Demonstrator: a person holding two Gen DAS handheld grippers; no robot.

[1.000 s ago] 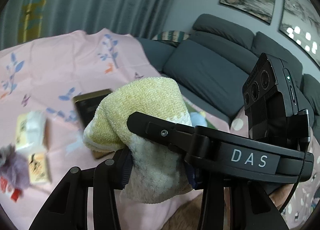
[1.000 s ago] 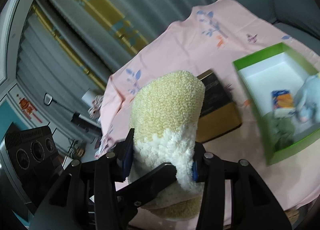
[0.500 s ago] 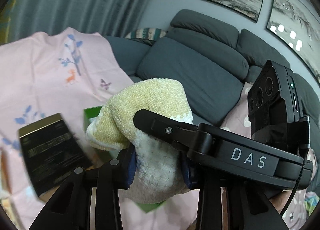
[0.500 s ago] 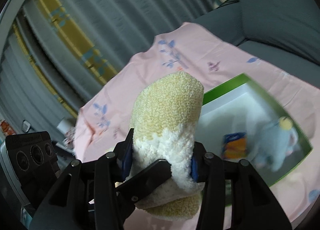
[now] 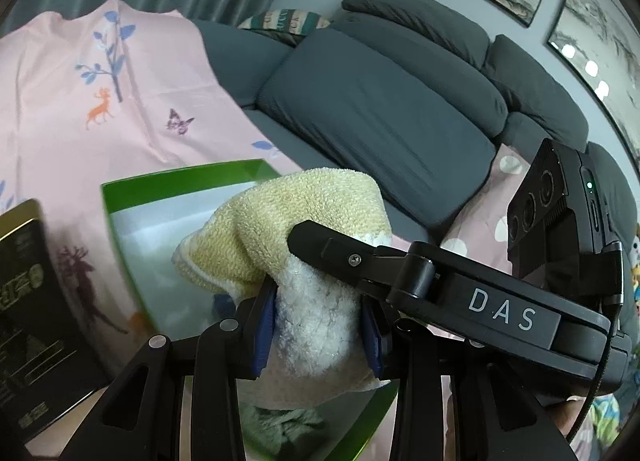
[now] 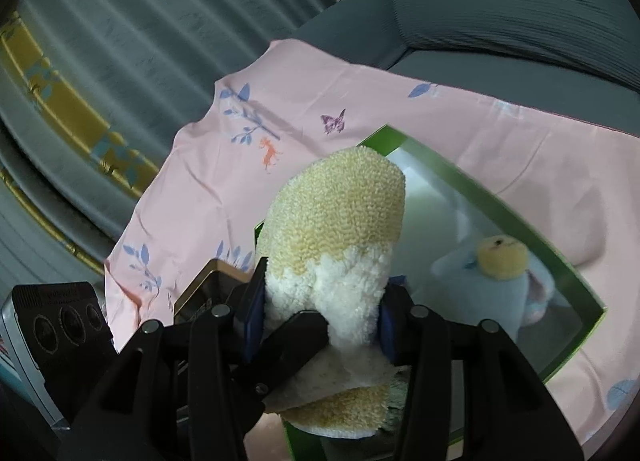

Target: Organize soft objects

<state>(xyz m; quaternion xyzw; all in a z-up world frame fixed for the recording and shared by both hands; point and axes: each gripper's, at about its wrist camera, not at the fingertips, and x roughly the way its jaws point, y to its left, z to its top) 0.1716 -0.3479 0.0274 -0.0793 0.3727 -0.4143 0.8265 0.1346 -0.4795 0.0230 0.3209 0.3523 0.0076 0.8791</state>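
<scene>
A fluffy yellow and white towel [image 5: 304, 261] is held by both grippers at once. My left gripper [image 5: 318, 325] is shut on its white part, and my right gripper [image 6: 320, 321] is shut on it too; the towel shows there as well [image 6: 340, 229]. They hold it above a green box with a white inside [image 5: 168, 189], seen also in the right wrist view [image 6: 500, 205]. In the box lie a pale blue plush toy with a yellow head [image 6: 492, 281] and a grey-green cloth [image 5: 284, 425].
The box stands on a pink printed cloth [image 5: 80, 93]. A black and gold box [image 5: 28, 321] lies left of the green box. A dark grey sofa [image 5: 380, 109] stands behind. Grey curtains [image 6: 140, 21] hang at the back.
Both grippers carried the towel rightward over the cloth; the green box has come under it and the black box has slid off to the left. The grip is unchanged.
</scene>
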